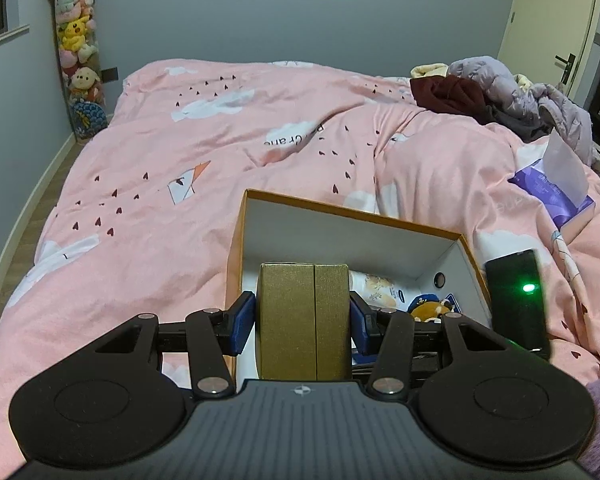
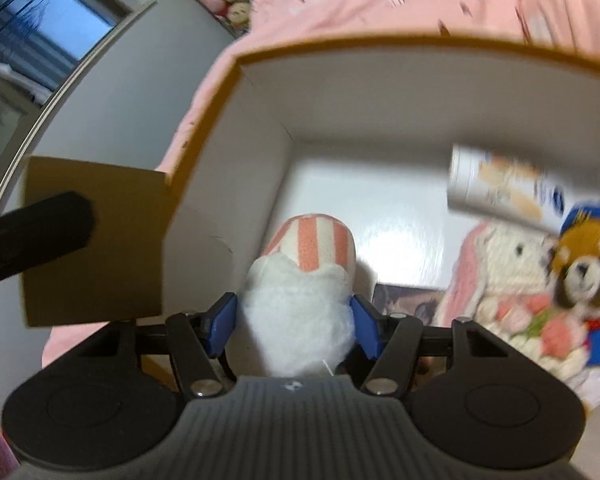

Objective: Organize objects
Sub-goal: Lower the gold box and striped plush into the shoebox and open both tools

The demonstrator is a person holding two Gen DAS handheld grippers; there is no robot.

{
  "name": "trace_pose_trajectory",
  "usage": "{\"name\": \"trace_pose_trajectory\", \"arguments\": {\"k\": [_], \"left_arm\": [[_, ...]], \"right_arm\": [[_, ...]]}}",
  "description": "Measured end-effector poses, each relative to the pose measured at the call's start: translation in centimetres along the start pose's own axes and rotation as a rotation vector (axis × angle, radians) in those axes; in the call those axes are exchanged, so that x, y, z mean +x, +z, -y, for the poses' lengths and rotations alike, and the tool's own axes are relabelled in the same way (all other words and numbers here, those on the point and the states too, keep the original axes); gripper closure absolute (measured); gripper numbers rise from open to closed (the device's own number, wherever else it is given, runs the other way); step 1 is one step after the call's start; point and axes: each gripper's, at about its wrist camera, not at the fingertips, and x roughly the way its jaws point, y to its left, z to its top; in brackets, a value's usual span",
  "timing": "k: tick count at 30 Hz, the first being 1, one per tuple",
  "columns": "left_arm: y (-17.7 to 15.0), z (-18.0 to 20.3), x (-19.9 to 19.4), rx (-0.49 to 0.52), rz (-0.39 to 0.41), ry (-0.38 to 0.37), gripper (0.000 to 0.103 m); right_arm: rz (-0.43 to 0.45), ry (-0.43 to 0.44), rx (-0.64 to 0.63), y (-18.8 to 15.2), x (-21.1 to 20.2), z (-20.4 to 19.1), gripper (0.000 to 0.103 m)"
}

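Note:
My left gripper [image 1: 303, 320] is shut on a gold box [image 1: 303, 320], held over the near left corner of an open cardboard box [image 1: 352, 212] with white inside walls on the bed. My right gripper [image 2: 294, 320] is shut on a white plush toy with a pink striped top [image 2: 300, 300], held inside the same cardboard box [image 2: 340, 50]. The gold box [image 2: 96, 236] and the left gripper's finger [image 2: 36, 232] show at the left of the right wrist view. In the box lie a white lotion bottle [image 2: 500, 192], a white bunny plush [image 2: 512, 280] and a red panda plush [image 2: 588, 276].
The box sits on a pink duvet [image 1: 180, 200]. A black phone [image 1: 518, 300] with a green light lies right of the box. A purple tissue pack [image 1: 552, 192] and a pile of clothes [image 1: 500, 92] lie at the right. A hanging column of plush toys [image 1: 78, 52] is at the far left.

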Motion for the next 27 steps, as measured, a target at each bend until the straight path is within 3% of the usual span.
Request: {"name": "trace_pose_trajectory", "arguments": {"k": [4, 16, 21, 27], "left_arm": [[0.2, 0.2, 0.7, -0.002, -0.020, -0.019, 0.047], [1.1, 1.3, 2.9, 0.029, -0.052, -0.037, 0.047], [1.4, 2.4, 5.5, 0.054, -0.080, -0.121, 0.047], [1.3, 3.4, 11.1, 0.054, -0.157, -0.167, 0.047]], "right_arm": [[-0.004, 0.023, 0.041, -0.4, 0.9, 0.6, 0.037], [0.113, -0.110, -0.216, -1.6, -4.5, -1.0, 0.032], [0.166, -0.280, -0.218, -2.2, -7.9, 0.8, 0.033], [0.211, -0.285, -0.137, -1.2, -8.6, 3.2, 0.033]]}}
